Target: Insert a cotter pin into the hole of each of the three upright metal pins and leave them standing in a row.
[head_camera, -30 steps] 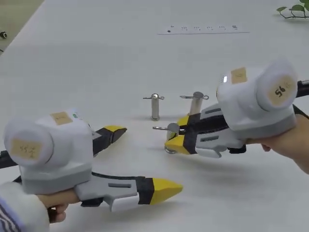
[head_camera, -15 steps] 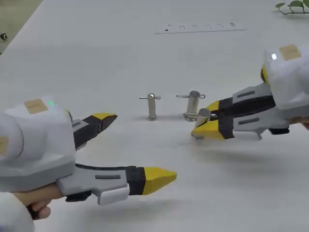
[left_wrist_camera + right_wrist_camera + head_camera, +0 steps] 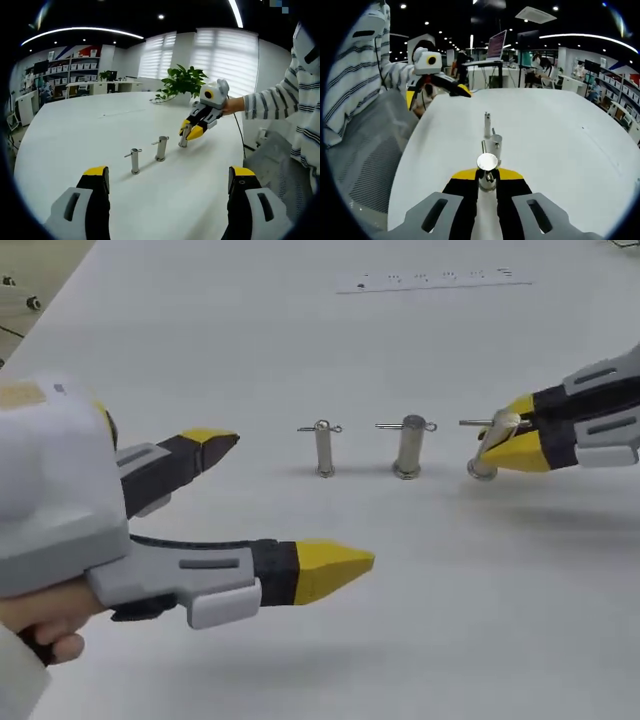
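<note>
While the right gripper (image 3: 500, 432) is clamping one pin (image 3: 484, 467), the left gripper (image 3: 293, 501) is gaping. Two other pins (image 3: 408, 448) are standing between them.

We note the right tongs (image 3: 500, 437) cut off by the right edge of the head view, jaws alone showing. They clamp the third pin (image 3: 484, 452). In the right gripper view its shaft is buried between the jaws and only the round head is clear. Its cotter pin (image 3: 472, 423) has its right end lost behind the upper jaw. The left tongs (image 3: 295, 502) run off the left edge at the rear. The strip (image 3: 435, 280) at the far edge of the desk (image 3: 300, 340) has marks too small for us to read.
</note>
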